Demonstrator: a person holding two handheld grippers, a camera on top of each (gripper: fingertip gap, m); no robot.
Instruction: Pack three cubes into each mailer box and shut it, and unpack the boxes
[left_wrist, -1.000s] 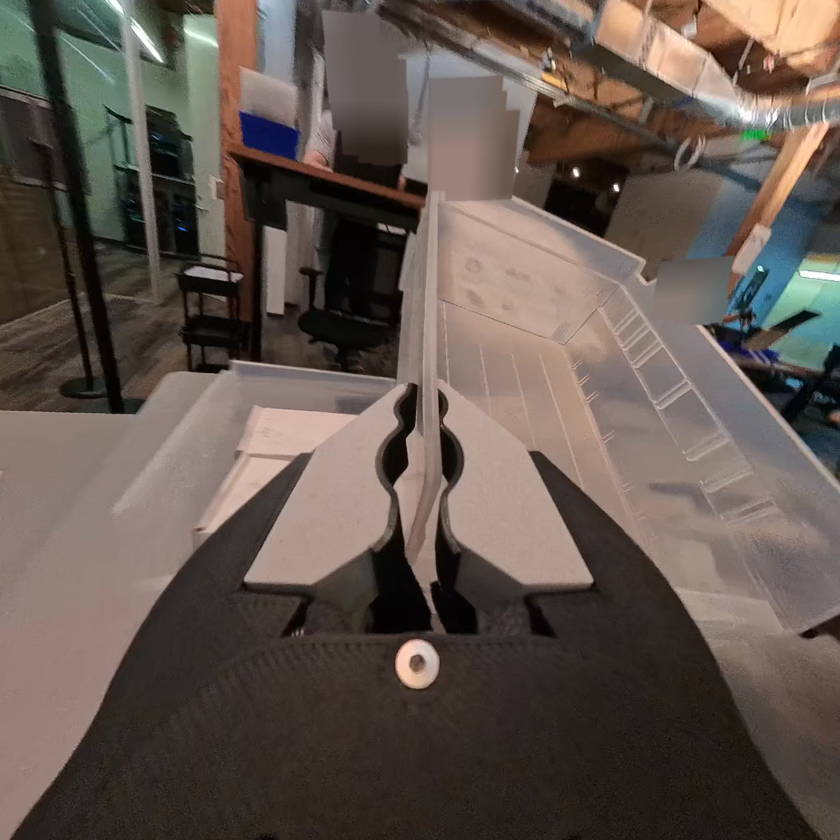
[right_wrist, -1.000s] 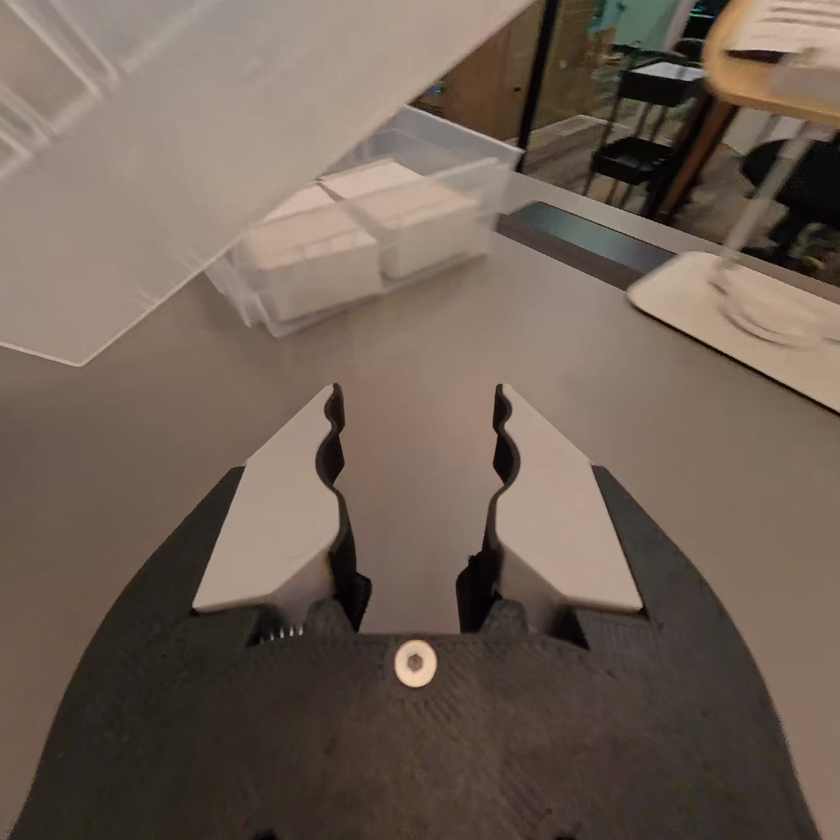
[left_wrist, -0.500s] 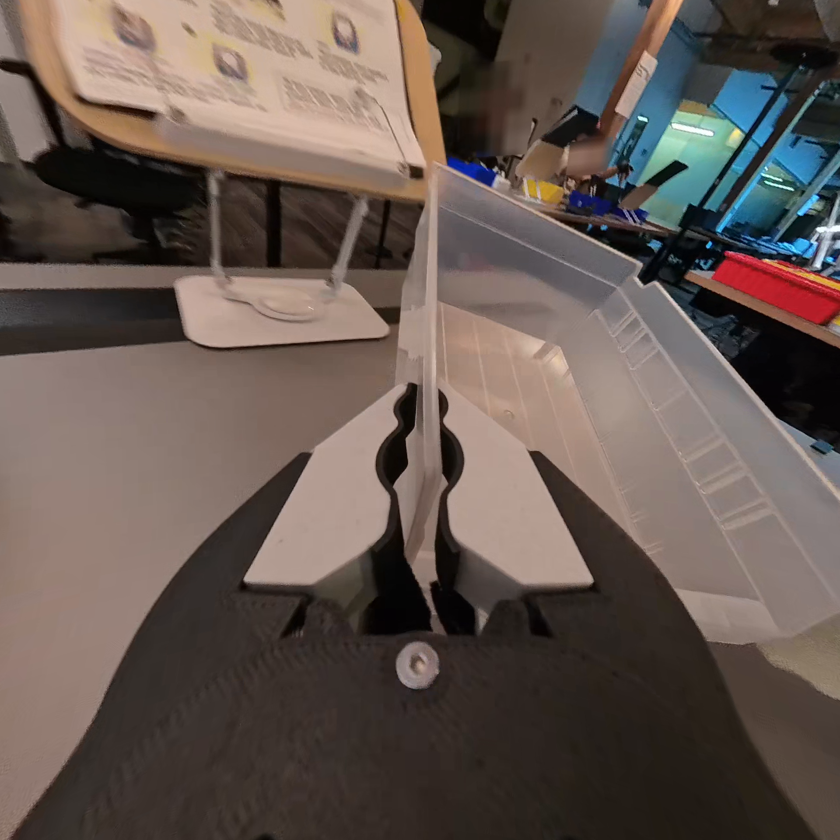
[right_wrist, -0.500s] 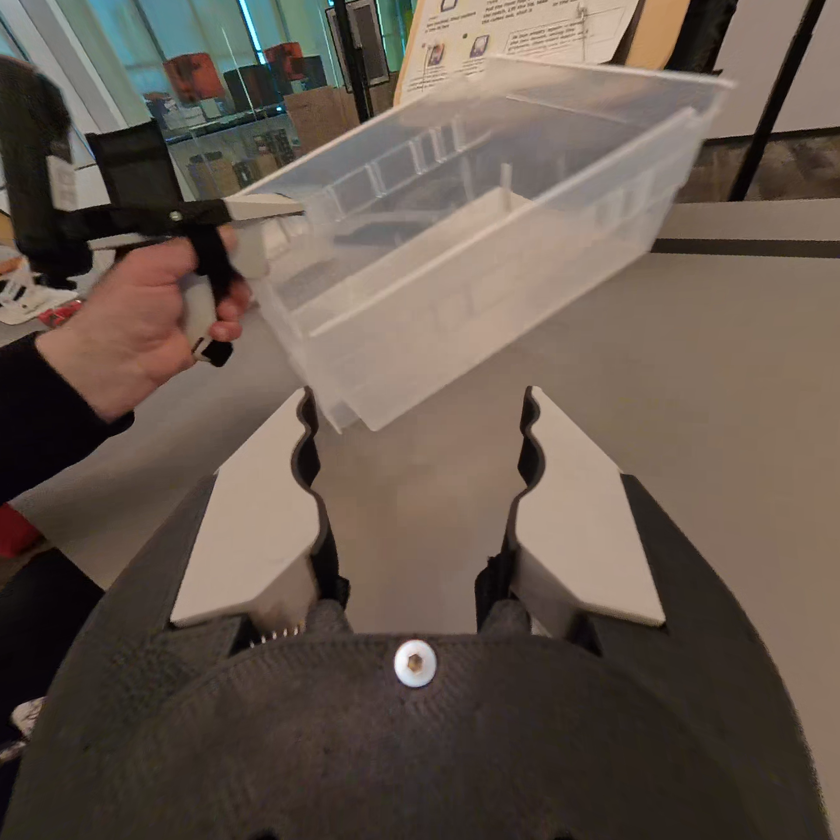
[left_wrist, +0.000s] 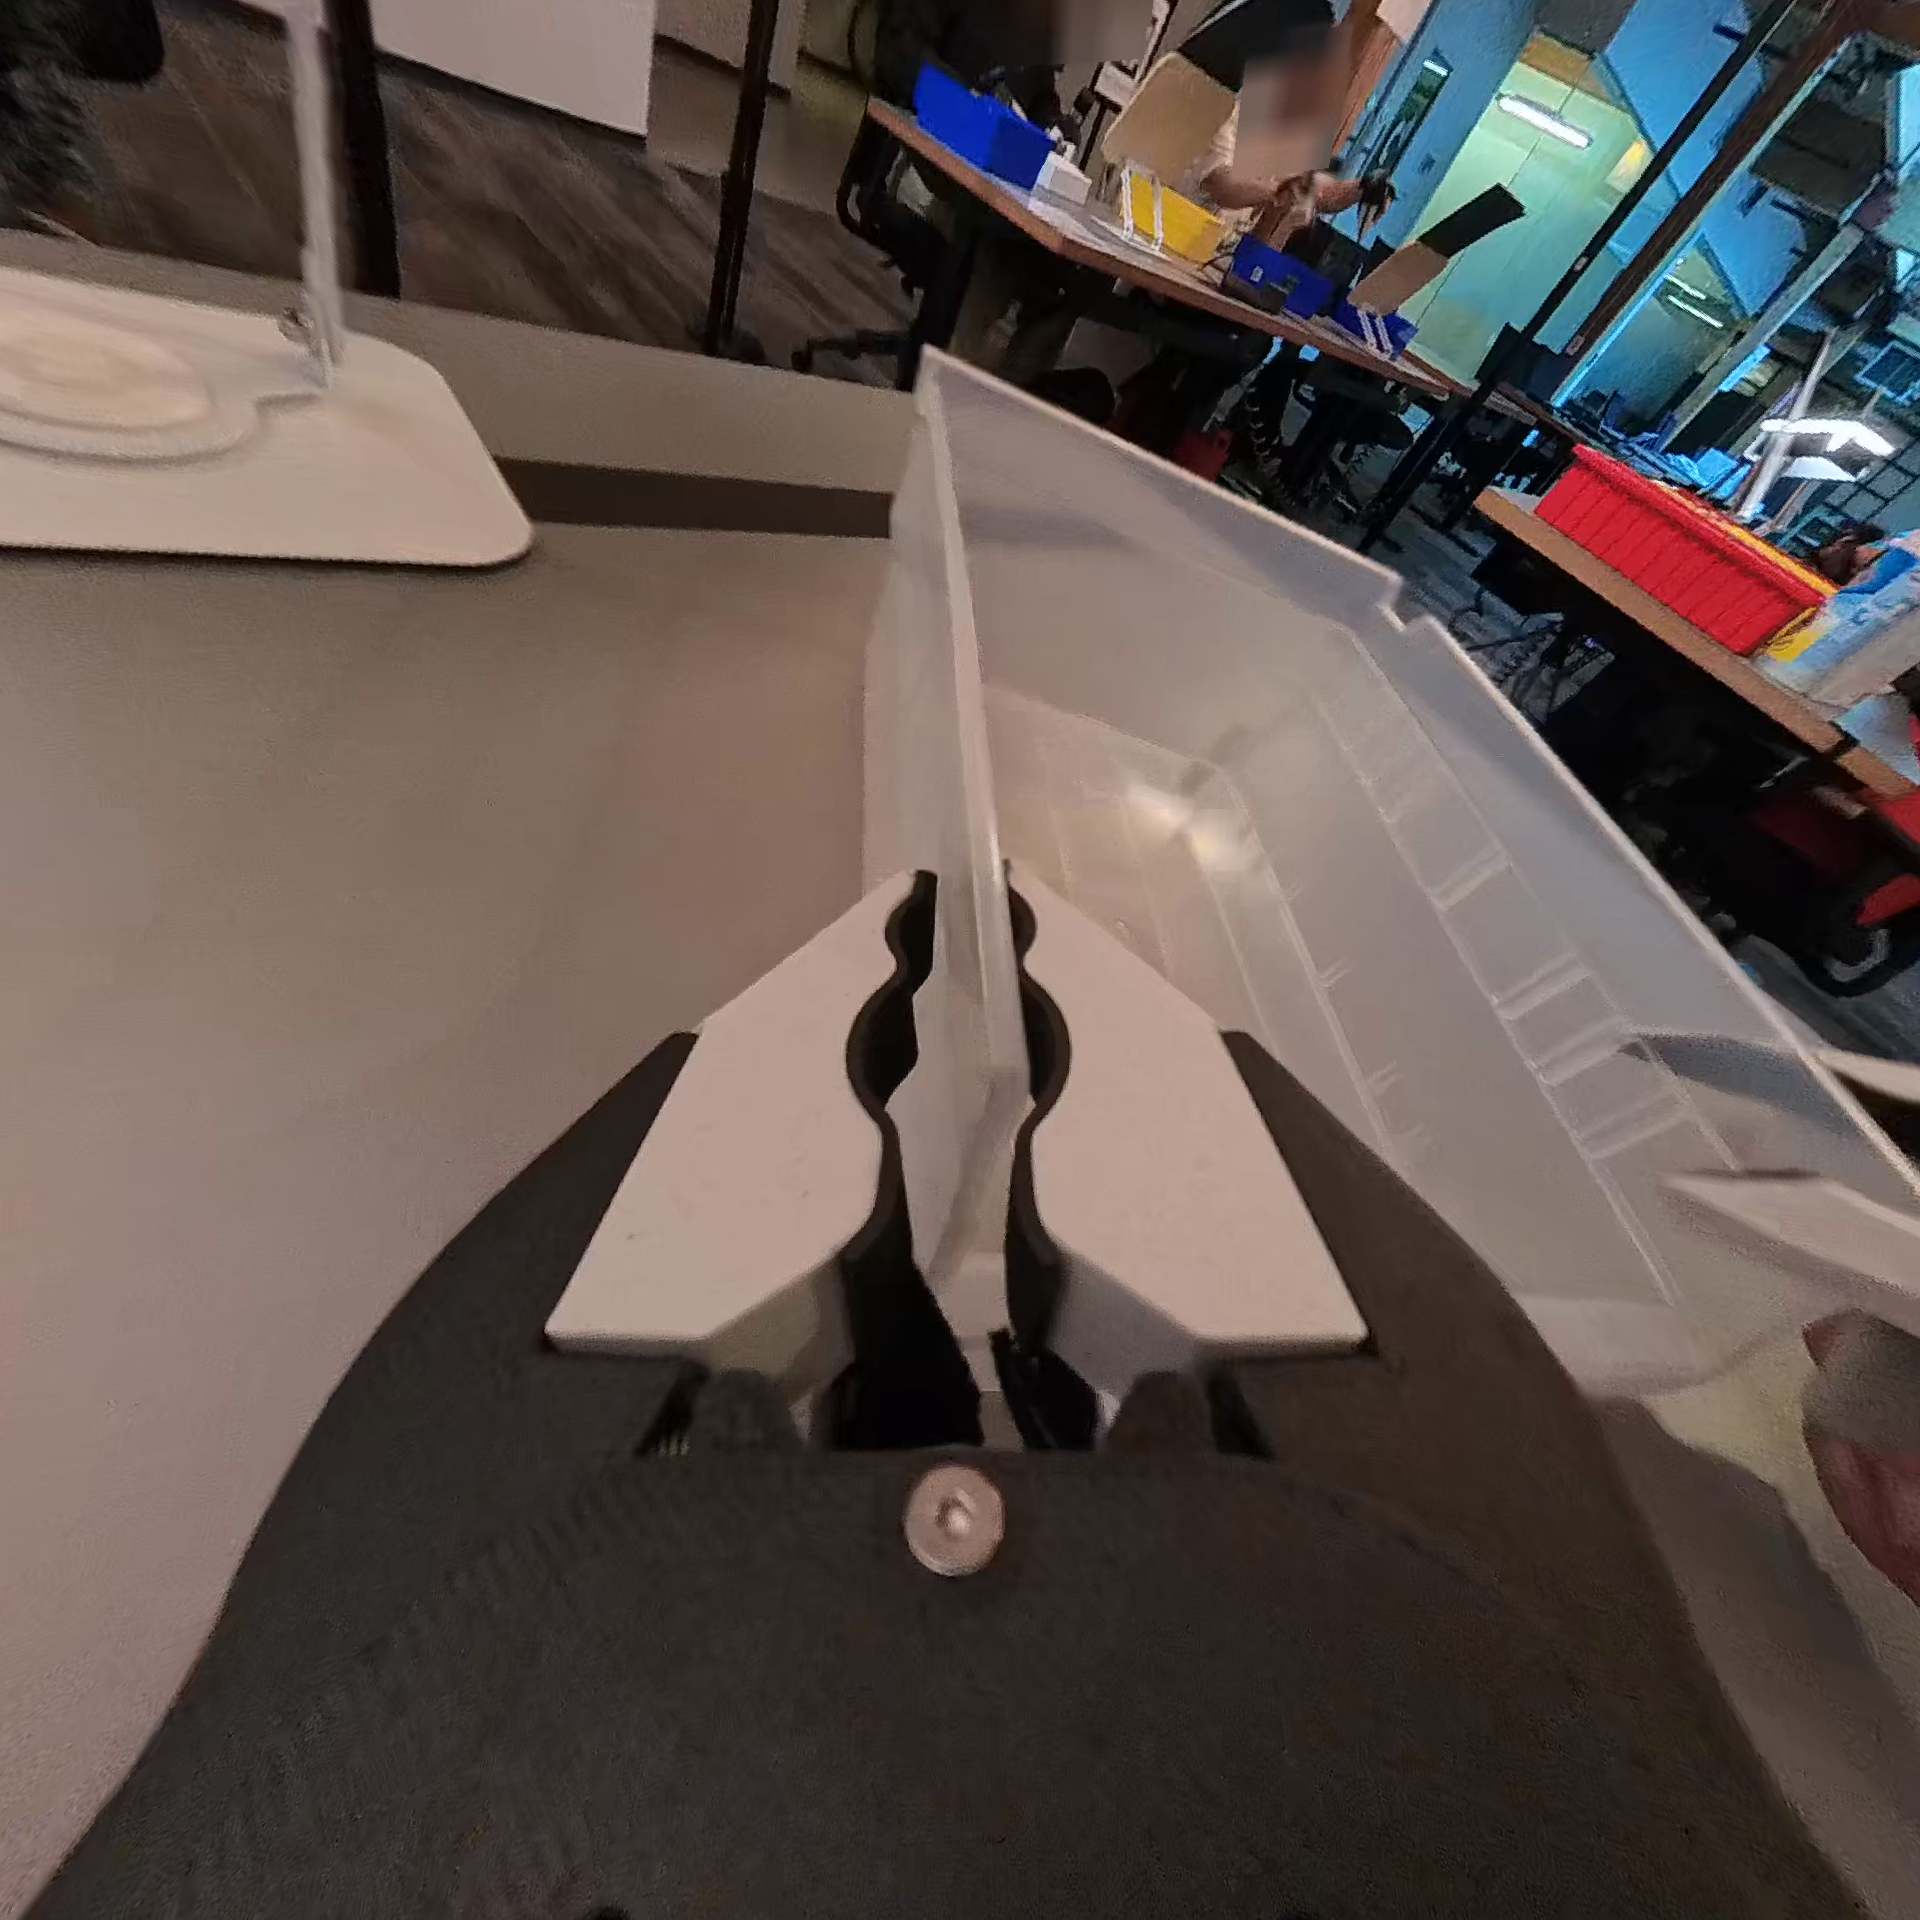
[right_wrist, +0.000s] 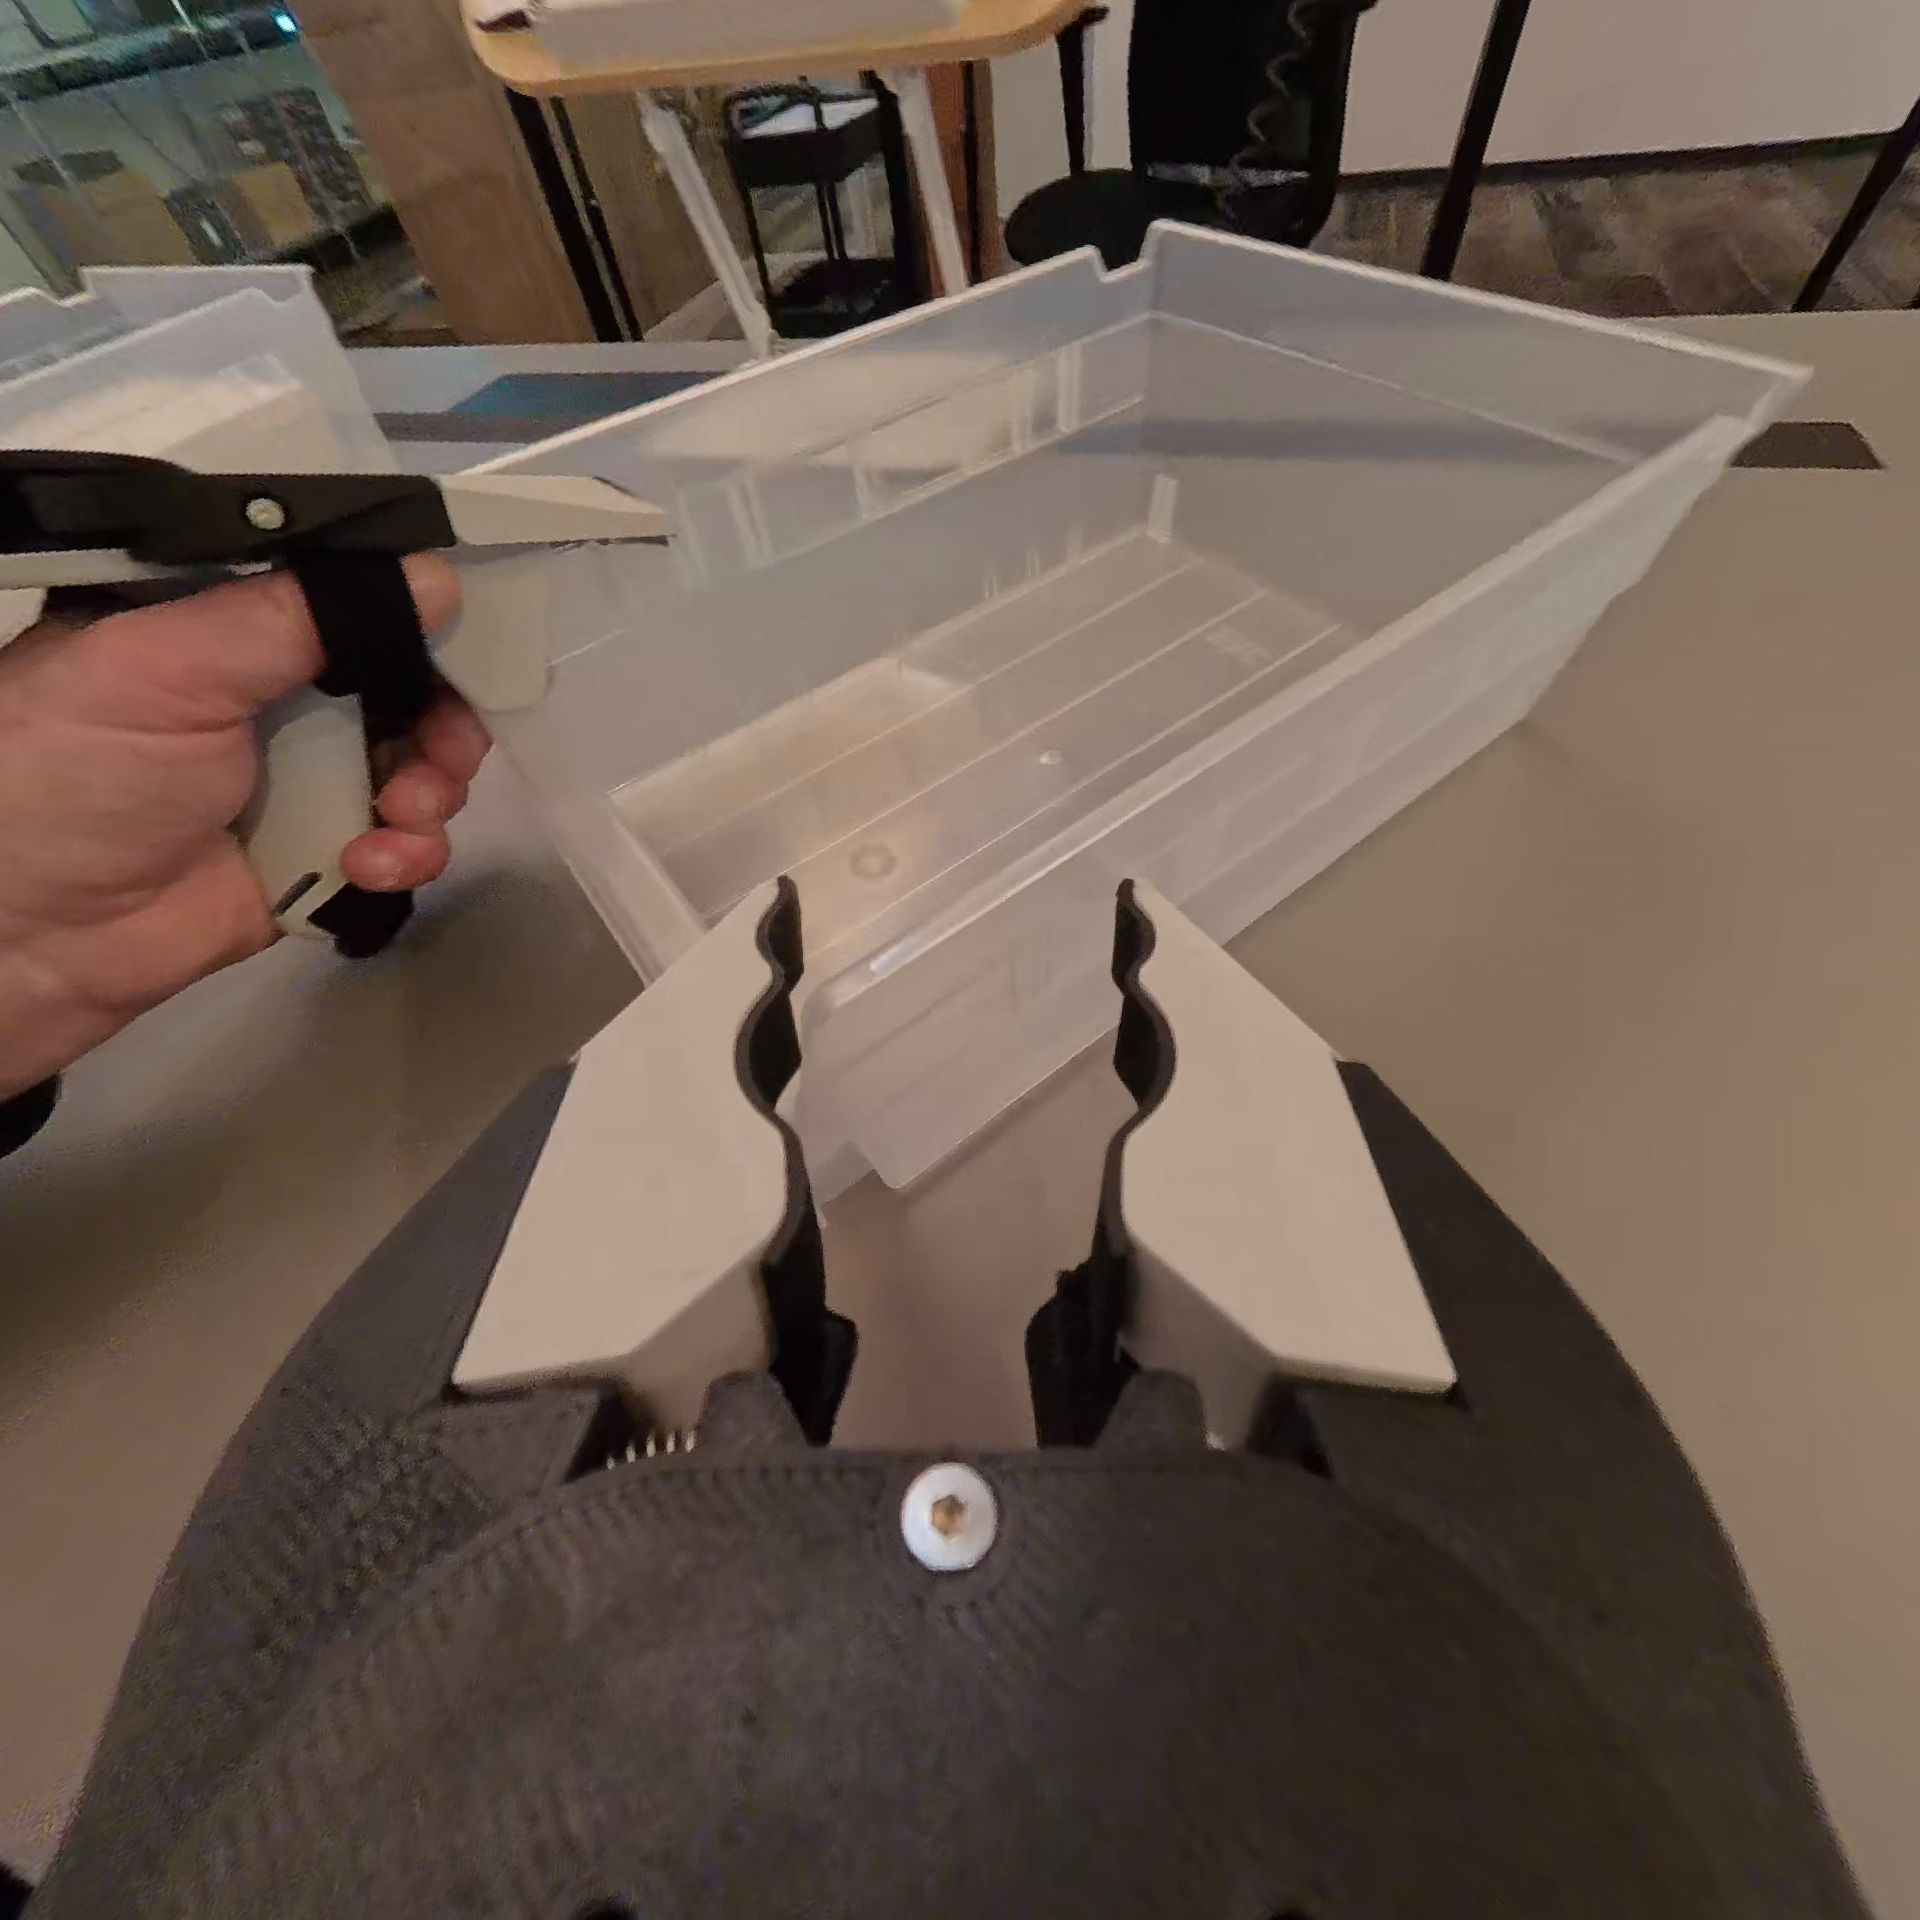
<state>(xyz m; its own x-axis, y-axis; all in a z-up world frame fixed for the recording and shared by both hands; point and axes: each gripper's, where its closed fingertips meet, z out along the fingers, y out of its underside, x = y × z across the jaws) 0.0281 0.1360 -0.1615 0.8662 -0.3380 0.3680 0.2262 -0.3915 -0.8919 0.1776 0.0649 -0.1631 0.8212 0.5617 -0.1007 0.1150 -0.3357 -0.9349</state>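
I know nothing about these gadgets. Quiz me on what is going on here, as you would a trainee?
1. True or false: the left claw is shut on a wall of the clear plastic bin.
2. Multiple choice: the right claw is A) gripping the bin, B) open and holding nothing, C) out of sight.
3. Short answer: what lies inside the bin?

Key:
1. True. Its fingers pinch the thin wall from both sides.
2. B. Its fingers stand apart, with the bin's near corner just ahead of them.
3. Nothing that can be seen; the bare floor shows through. A second clear bin stands farther left on the grey table.
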